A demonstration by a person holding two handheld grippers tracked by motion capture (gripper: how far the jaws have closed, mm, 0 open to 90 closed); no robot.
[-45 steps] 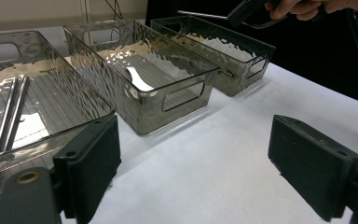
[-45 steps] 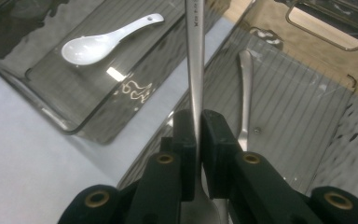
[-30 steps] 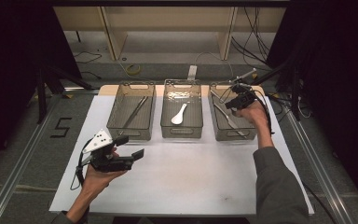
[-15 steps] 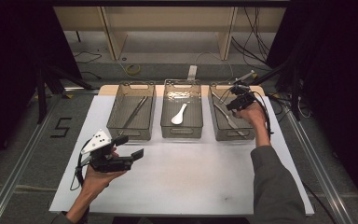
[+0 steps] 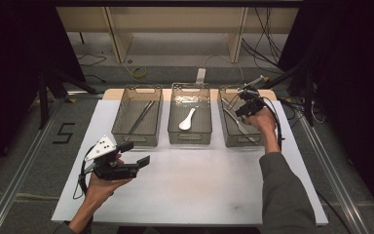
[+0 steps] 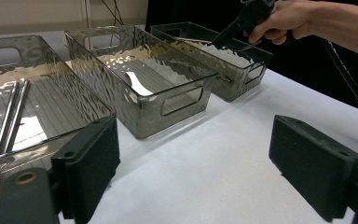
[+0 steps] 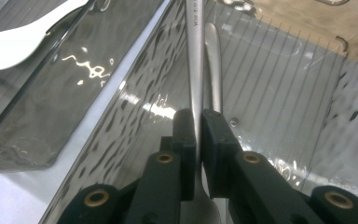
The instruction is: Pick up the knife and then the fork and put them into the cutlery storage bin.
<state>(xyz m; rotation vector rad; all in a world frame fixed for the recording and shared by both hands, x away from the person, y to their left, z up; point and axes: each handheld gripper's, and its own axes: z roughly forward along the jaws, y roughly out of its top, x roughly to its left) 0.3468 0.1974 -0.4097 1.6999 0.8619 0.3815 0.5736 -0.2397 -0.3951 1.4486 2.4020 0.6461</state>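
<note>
My right gripper (image 5: 244, 105) hangs over the right-hand clear bin (image 5: 243, 143), tilted down into it. In the right gripper view its jaws (image 7: 199, 126) are shut on the thin handle of a metal utensil (image 7: 195, 51), which runs away from me over the bin's ribbed floor. A second strip of metal (image 7: 213, 60) lies right behind it. In the high view a metal utensil (image 5: 237, 124) slants along that bin. My left gripper (image 5: 137, 152) is held above the white table at the front left, open, with nothing between its jaws (image 6: 200, 168).
Three clear bins stand in a row at the back of the white table (image 5: 199, 185). The left bin (image 5: 135, 143) holds long metal sticks (image 5: 139, 118). The middle bin (image 5: 190, 141) holds a white spoon (image 5: 187, 119). Cables trail by the right bin.
</note>
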